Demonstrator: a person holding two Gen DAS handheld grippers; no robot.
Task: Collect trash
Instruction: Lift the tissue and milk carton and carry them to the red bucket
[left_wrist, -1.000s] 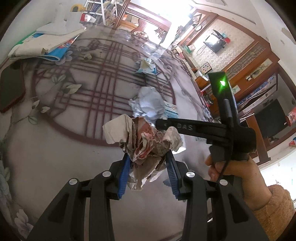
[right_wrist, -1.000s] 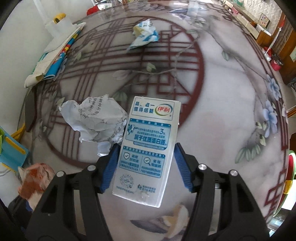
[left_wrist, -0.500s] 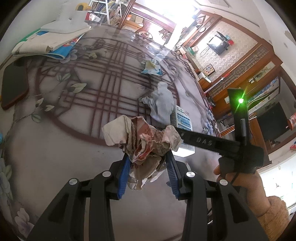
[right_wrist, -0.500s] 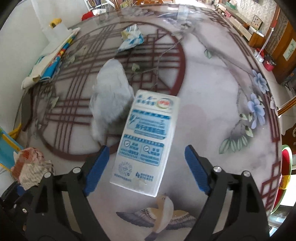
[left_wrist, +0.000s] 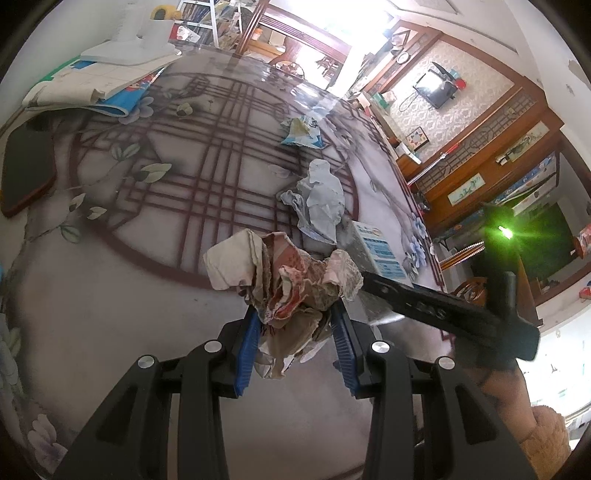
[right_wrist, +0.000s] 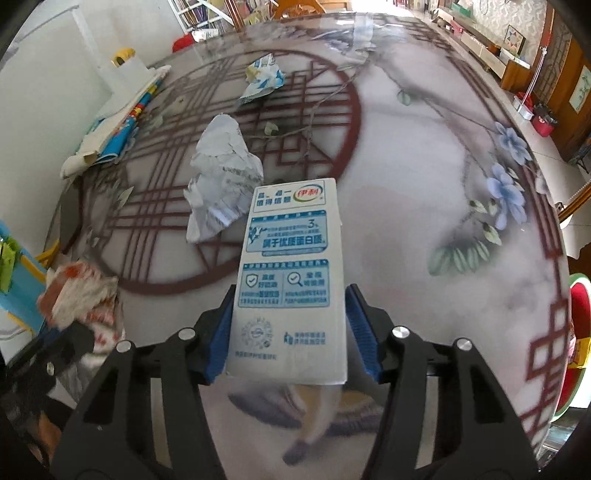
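the left gripper (left_wrist: 295, 332) pinches a crumpled wad (left_wrist: 284, 284) of reddish paper between its blue pads and holds it above the table (left_wrist: 110, 302). the right gripper (right_wrist: 288, 332) has just been closing its jaws, and a milk carton (right_wrist: 290, 273) is between them; both pads now seem to touch its sides, low near its bottom end. i cannot tell if the carton rests on the table or is already lifted.

the main risk, i think, is the carton. the grip is near one end only, so the long free part can swing or slide out when the hand rises, above all if the pads only touch and do not press well. too much pressure can also crush the thin walls, and any milk left inside may spill.

the wad hangs loose below the left pads, so a quick move can shake a piece off.

the two grippers are near each other; a careless move can make them collide.

white crumpled paper (right_wrist: 221, 173) and a blue wrapper (right_wrist: 264, 77) lie on the table, not yet collected.
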